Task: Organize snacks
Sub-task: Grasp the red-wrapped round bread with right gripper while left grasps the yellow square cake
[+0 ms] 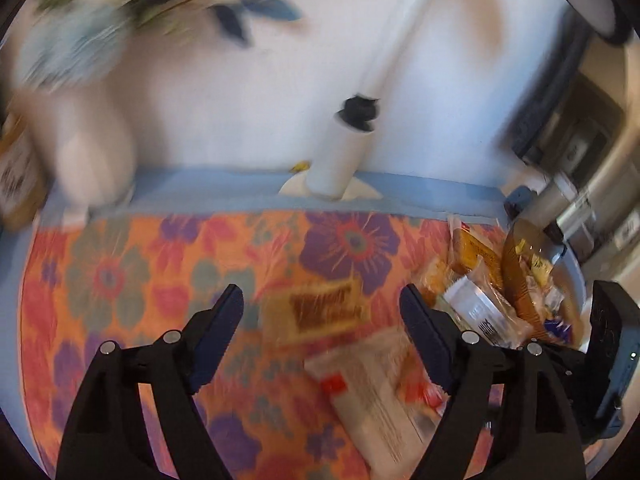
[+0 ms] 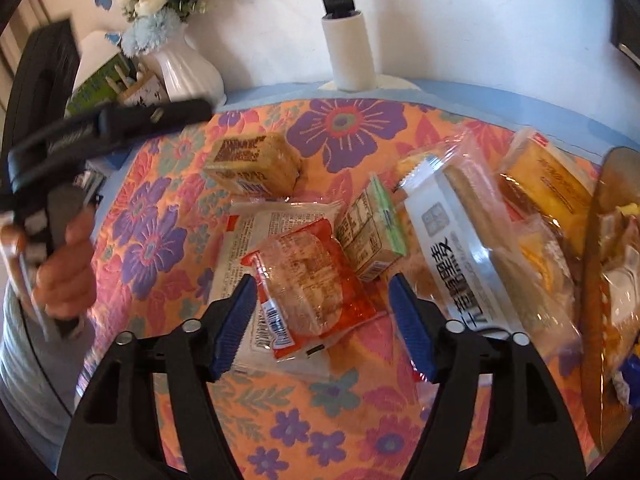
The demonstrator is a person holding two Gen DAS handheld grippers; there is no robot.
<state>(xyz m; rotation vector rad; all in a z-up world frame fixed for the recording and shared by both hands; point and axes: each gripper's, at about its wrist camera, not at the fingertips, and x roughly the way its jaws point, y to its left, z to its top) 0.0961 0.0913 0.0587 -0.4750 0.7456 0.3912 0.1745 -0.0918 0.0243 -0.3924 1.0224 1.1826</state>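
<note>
Right tongs [image 2: 322, 320]: spread over red packet [image 2: 310, 280], gripping nothing; it overlaps white packet [image 2: 248, 232], so both may lift. Left tongs [image 1: 322, 312]: spread, empty, above biscuit pack [image 1: 320, 308].

snack heap [image 2: 320, 248] right, floral cloth [image 2: 152, 216] bare left
</note>
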